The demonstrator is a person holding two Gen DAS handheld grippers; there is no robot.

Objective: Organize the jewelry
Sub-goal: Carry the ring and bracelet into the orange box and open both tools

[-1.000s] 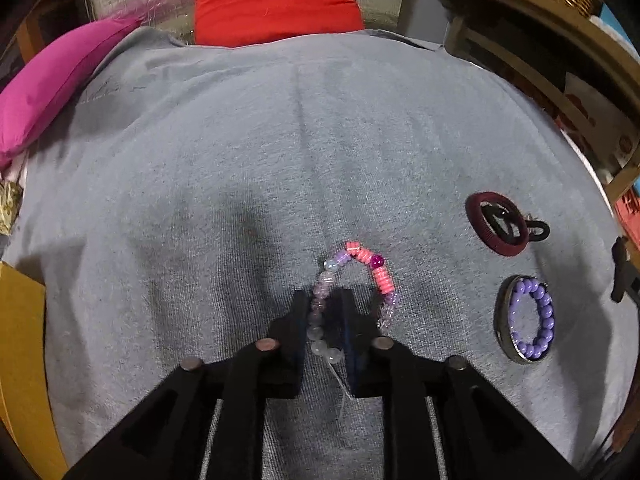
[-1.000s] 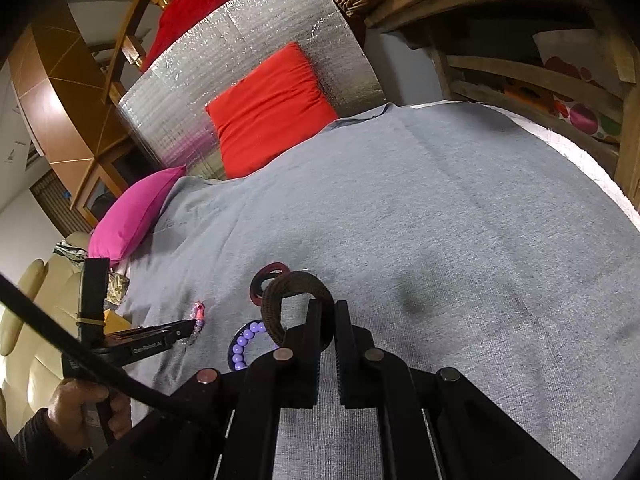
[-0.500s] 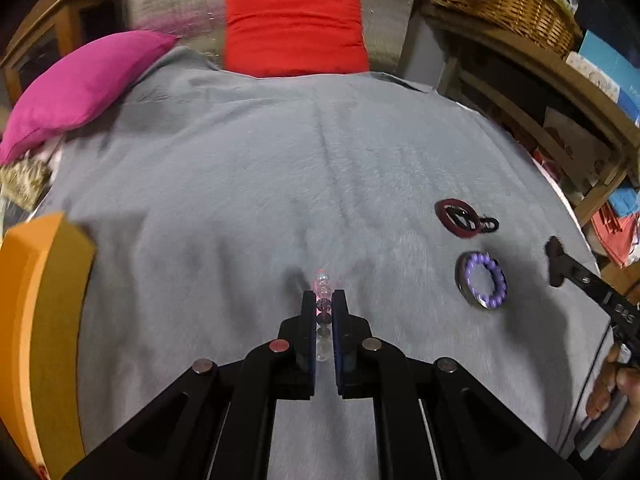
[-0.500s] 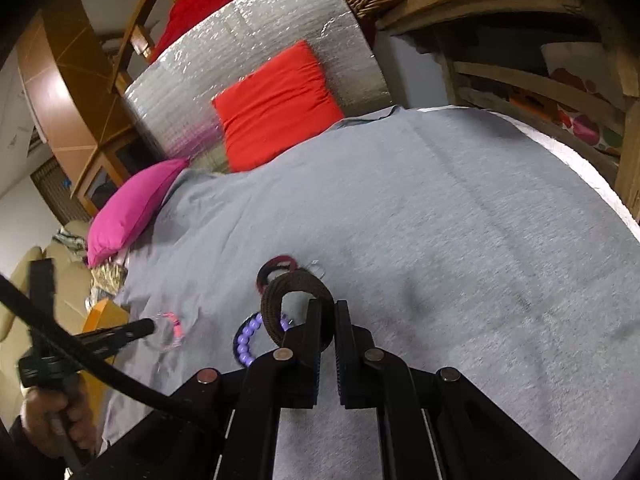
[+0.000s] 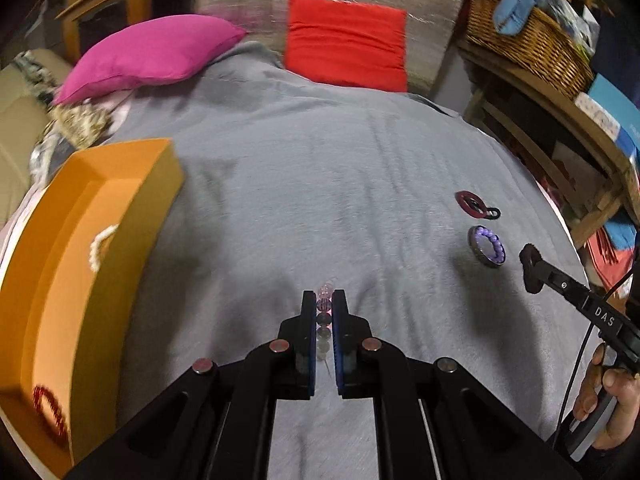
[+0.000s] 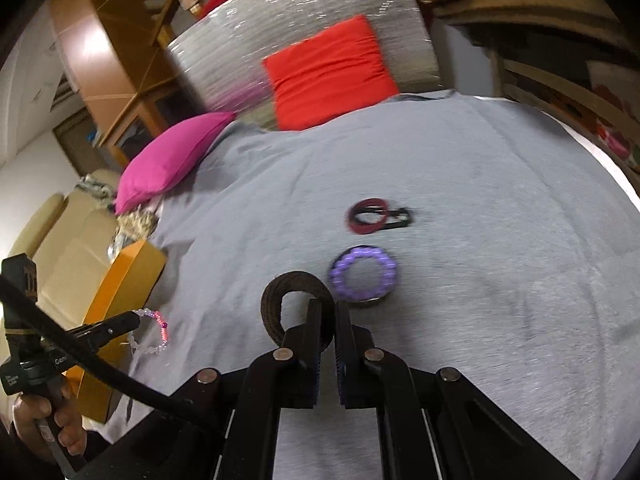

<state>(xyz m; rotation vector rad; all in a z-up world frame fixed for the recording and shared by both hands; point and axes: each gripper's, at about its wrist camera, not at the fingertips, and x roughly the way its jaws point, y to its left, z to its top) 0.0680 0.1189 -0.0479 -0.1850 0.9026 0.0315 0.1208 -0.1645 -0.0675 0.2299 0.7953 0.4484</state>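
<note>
My left gripper (image 5: 324,300) is shut on a pink and clear beaded bracelet (image 5: 325,304), held edge-on above the grey blanket; from the right wrist view the bracelet (image 6: 154,332) hangs off that gripper (image 6: 134,320) beside the orange box (image 6: 124,284). My right gripper (image 6: 328,308) is shut on a dark brown ring-shaped band (image 6: 280,300), lifted off the blanket. On the blanket lie a purple beaded bracelet (image 6: 362,274) on a round dark base and a maroon band with a black one (image 6: 374,216). The orange box (image 5: 80,216) holds a pearl bracelet (image 5: 100,246) and a red one (image 5: 48,408).
A magenta cushion (image 5: 152,54) and a red cushion (image 5: 346,42) lie at the blanket's far end. A wicker basket (image 5: 528,46) sits on wooden shelving at the right. A person's hand (image 5: 608,404) holds the right gripper's handle. Bare grey blanket (image 5: 320,184) stretches between box and jewelry.
The left gripper lifted the beaded bracelet off the blanket and carried it left, bringing the orange box into view. The right gripper moved back and left with the brown band, away from the purple bracelet.
</note>
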